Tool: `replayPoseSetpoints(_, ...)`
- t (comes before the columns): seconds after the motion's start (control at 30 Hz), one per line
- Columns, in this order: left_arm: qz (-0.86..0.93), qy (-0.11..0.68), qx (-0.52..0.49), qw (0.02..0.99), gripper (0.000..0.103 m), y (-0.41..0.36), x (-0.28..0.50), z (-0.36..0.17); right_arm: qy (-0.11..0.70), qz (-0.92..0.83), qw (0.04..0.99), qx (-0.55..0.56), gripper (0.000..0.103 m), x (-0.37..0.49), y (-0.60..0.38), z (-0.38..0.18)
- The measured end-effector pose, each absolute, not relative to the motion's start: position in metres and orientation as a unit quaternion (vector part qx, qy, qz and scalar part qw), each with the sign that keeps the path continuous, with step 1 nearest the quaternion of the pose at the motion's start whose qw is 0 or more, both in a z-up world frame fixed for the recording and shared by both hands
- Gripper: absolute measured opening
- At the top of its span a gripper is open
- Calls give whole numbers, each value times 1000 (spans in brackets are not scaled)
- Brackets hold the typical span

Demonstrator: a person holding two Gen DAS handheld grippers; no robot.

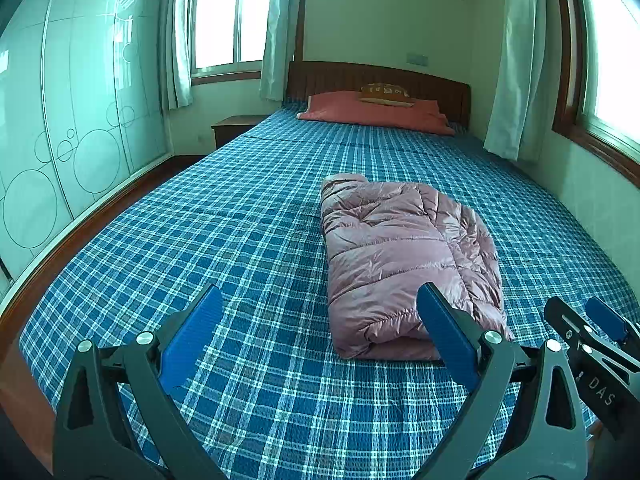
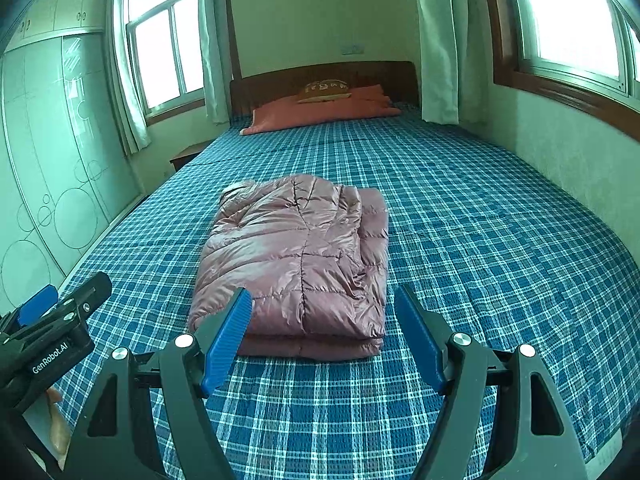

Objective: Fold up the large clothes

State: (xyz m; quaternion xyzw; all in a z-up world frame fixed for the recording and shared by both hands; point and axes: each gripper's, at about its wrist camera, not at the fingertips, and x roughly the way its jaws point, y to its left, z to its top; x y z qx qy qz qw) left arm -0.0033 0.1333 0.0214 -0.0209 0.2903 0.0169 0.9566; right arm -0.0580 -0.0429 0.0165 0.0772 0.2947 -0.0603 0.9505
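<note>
The left gripper (image 1: 320, 332) hangs over the near edge of the bed (image 1: 248, 208), jaws spread wide, holding nothing; the right gripper (image 2: 324, 334) is likewise wide apart and empty, framing the near end of the folded pink puffer jacket (image 2: 296, 256); its body reads "DAS", the left one's "GenRobot.AI"; the jacket lies mid-bed toward the near edge; a red pillow (image 2: 320, 110) rests at the headboard (image 2: 320, 74).
</note>
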Motion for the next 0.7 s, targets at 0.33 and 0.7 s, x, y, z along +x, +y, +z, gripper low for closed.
replayPoseSetpoints(0.33,14,290,-20,957,98,129,-3,19,293,-61,951,76,73,-58,-43,15)
replayPoseSetpoints(0.7,11,293,-19,956,98,125,-2,16,293,-60,951,75,73,-59,-43,14)
